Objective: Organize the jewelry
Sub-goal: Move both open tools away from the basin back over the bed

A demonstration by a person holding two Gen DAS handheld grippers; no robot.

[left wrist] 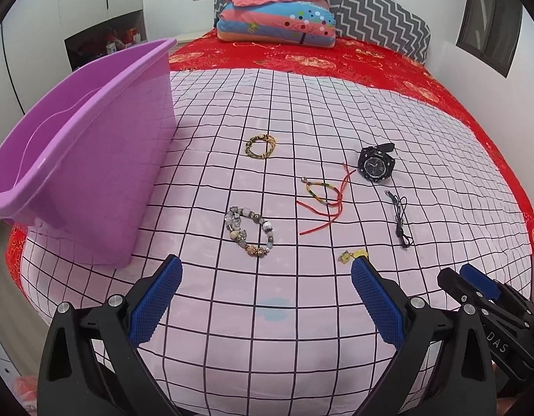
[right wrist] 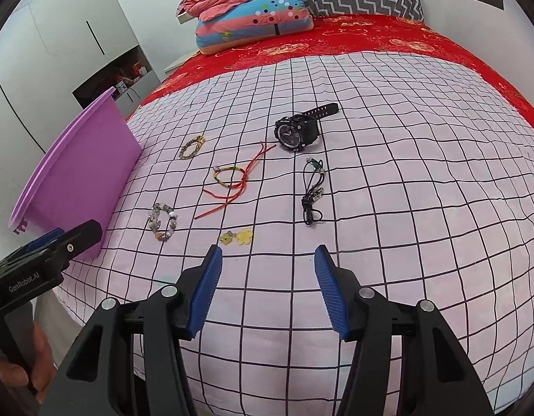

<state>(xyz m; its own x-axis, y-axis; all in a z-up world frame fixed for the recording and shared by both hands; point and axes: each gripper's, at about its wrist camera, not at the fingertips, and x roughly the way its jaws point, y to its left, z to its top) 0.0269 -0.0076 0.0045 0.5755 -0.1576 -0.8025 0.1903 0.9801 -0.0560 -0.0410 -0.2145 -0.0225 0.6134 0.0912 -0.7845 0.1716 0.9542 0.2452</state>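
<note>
Several pieces of jewelry lie on a pink checked cloth (left wrist: 301,111) on the bed: a gold chain bracelet (left wrist: 260,146), a beaded bracelet (left wrist: 249,230), a red and green cord bracelet (left wrist: 324,198), a black watch (left wrist: 375,165), a black cord necklace (left wrist: 400,218) and yellow flower earrings (right wrist: 237,236). A purple plastic bin (left wrist: 93,159) stands at the left. My left gripper (left wrist: 267,272) is open and empty, just short of the beaded bracelet. My right gripper (right wrist: 268,260) is open and empty, just short of the earrings.
A red bedspread (left wrist: 371,59) lies under the cloth. Folded quilts and pillows (left wrist: 277,10) are stacked at the head of the bed. A white wardrobe (right wrist: 59,34) stands to the left, and the bed's front edge lies below the grippers.
</note>
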